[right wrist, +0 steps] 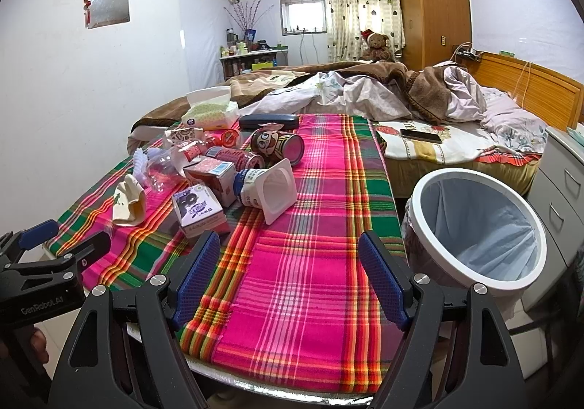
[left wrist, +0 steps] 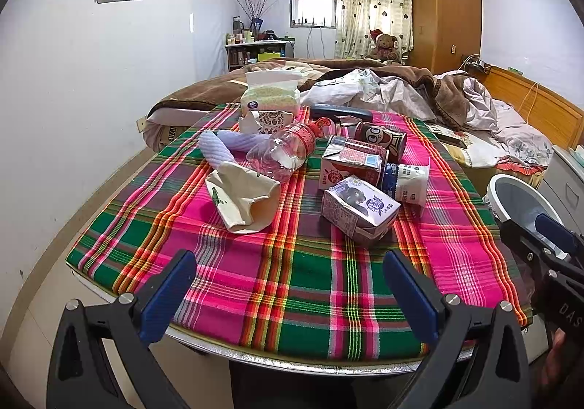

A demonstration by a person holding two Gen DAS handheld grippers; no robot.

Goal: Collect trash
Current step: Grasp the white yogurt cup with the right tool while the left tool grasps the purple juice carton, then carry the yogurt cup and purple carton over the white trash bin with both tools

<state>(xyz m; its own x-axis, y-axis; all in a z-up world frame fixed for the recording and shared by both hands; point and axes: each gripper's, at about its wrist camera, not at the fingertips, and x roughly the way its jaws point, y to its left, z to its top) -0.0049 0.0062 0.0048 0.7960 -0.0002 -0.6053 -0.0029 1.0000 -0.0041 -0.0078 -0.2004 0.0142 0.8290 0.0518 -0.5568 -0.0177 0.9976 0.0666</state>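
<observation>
Trash lies on the plaid-covered table (left wrist: 292, 285): a crushed paper cup (left wrist: 242, 199), a clear plastic bottle (left wrist: 283, 153), a purple-white milk carton (left wrist: 359, 210), a red carton (left wrist: 352, 162), a yogurt cup (left wrist: 407, 180) and a can (left wrist: 381, 140). The right wrist view shows the same carton (right wrist: 199, 213), yogurt cup (right wrist: 268, 188), can (right wrist: 279, 146) and paper cup (right wrist: 127, 202). A white bin (right wrist: 478, 230) with a liner stands right of the table. My left gripper (left wrist: 290, 290) is open above the near table edge. My right gripper (right wrist: 290, 275) is open too, holding nothing.
A tissue pack (left wrist: 270, 96), a dark glasses case (left wrist: 341, 112) and a patterned box (left wrist: 270, 118) sit at the table's far end. Behind it lies an unmade bed (right wrist: 365, 87) with a phone (right wrist: 420, 136). White drawers (right wrist: 564, 182) stand at the right.
</observation>
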